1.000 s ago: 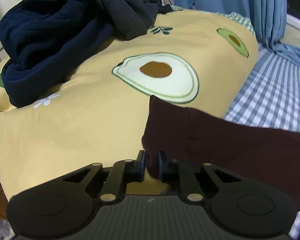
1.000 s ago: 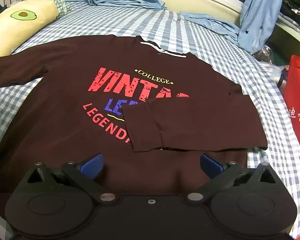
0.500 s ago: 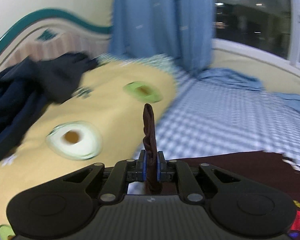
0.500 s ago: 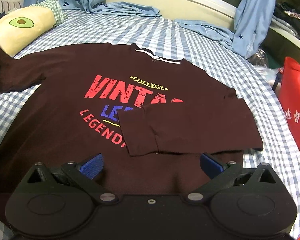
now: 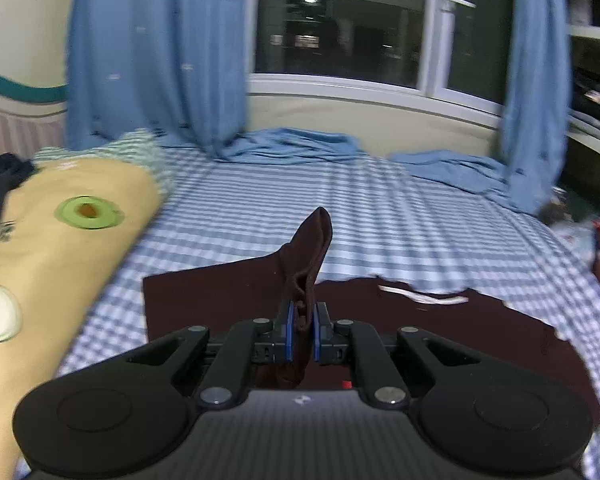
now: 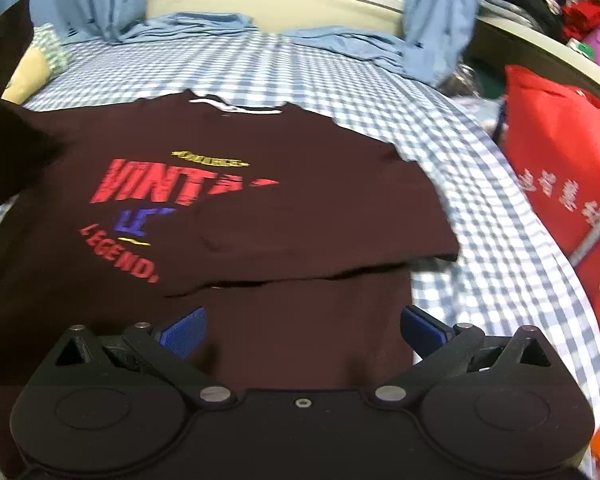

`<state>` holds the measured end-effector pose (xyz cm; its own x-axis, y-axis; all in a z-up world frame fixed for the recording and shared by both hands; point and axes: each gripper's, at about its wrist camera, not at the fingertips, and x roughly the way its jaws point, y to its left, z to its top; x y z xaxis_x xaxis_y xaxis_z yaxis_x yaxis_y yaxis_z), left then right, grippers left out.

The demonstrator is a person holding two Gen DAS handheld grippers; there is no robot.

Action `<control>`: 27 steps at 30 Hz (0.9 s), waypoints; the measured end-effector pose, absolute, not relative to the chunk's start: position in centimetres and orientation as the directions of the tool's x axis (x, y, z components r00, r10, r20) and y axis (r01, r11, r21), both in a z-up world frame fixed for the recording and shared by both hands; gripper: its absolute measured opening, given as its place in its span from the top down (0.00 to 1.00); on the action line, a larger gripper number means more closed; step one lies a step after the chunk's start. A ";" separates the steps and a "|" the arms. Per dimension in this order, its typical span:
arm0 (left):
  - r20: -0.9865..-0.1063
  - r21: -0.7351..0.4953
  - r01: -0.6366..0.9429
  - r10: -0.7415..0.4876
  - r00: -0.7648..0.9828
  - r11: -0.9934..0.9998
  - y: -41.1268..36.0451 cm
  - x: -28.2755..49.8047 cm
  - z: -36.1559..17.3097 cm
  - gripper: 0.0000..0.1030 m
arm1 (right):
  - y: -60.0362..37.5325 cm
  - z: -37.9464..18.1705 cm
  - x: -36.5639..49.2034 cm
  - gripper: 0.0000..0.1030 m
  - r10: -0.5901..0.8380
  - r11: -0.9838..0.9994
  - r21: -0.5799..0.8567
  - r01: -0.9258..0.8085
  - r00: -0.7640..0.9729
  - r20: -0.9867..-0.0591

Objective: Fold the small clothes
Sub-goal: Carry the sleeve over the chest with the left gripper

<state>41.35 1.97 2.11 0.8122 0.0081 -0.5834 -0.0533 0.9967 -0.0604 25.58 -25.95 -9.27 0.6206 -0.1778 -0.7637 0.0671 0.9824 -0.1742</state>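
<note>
One sleeve point(image 5: 310, 256) of the sweatshirt point(image 6: 260, 200), which lies flat on the bed point(image 6: 480, 184), is pinched in the closed left gripper point(image 5: 301, 330), lifted mid-frame. Next, probably lay it across the chest. Right gripper point(image 6: 302, 330) hovers open, empty, lower centre.

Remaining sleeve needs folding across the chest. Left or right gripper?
Left. The left gripper is already shut on the sleeve, lifted off the sweatshirt. The right gripper is open and empty, near the hem.
</note>
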 end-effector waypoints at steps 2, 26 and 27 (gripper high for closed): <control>-0.593 -0.060 -0.013 -0.025 0.805 0.998 -0.4 41.0 1.6 0.92 | -27.1 -9.3 25.5 0.01 -0.189 0.981 -0.172 0.086 0.615 -0.766; -0.785 -0.034 0.256 -0.185 0.591 0.966 -11.6 39.8 -7.0 0.92 | -32.7 -10.2 24.4 0.01 -0.249 0.968 -0.176 0.182 0.566 -0.786; -0.792 -0.040 0.258 -0.188 0.581 0.965 -11.6 39.8 -7.3 0.92 | -32.4 -10.2 24.5 0.01 -0.244 0.969 -0.175 0.174 0.568 -0.786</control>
